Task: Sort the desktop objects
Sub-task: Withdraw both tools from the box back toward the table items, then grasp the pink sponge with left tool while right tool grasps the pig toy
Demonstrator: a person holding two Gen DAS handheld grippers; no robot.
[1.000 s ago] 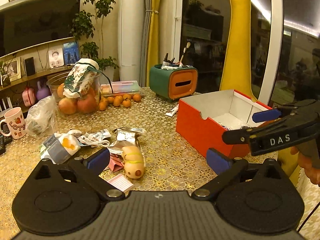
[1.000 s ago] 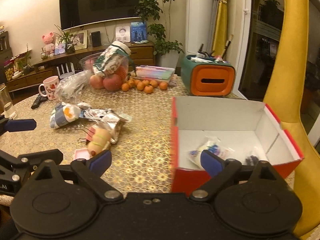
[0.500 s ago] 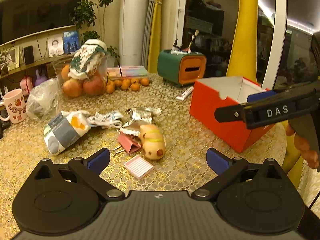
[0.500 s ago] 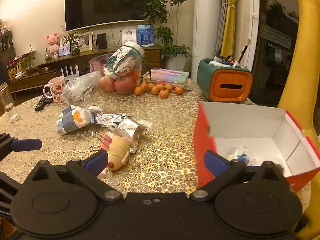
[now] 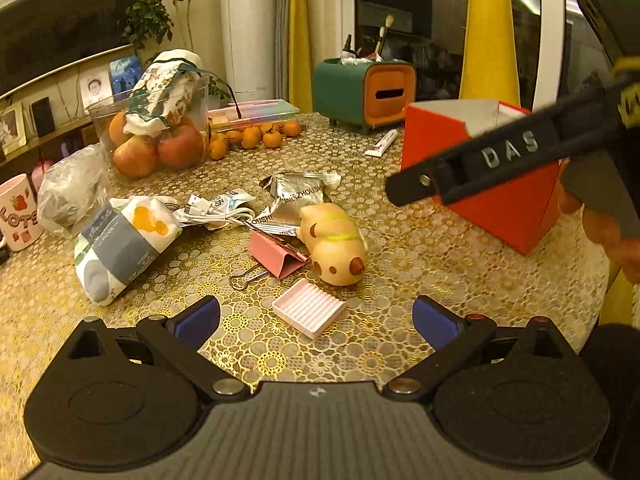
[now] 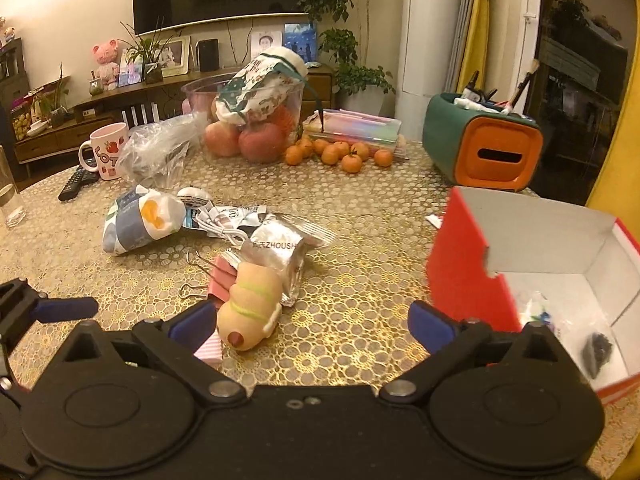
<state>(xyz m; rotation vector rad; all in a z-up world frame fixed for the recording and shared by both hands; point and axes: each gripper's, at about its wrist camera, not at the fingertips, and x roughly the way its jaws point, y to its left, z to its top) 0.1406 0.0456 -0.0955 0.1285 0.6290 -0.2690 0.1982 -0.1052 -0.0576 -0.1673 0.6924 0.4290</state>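
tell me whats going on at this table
A person is sorting clutter off a table into a red box, with a two-finger gripper in each hand. Both the left gripper and right gripper are open and hold nothing. A toy pig, pink binder clip, small pink ridged tray, foil packet, white cable and tissue pack lie loose on the table. The box holds a few small items.
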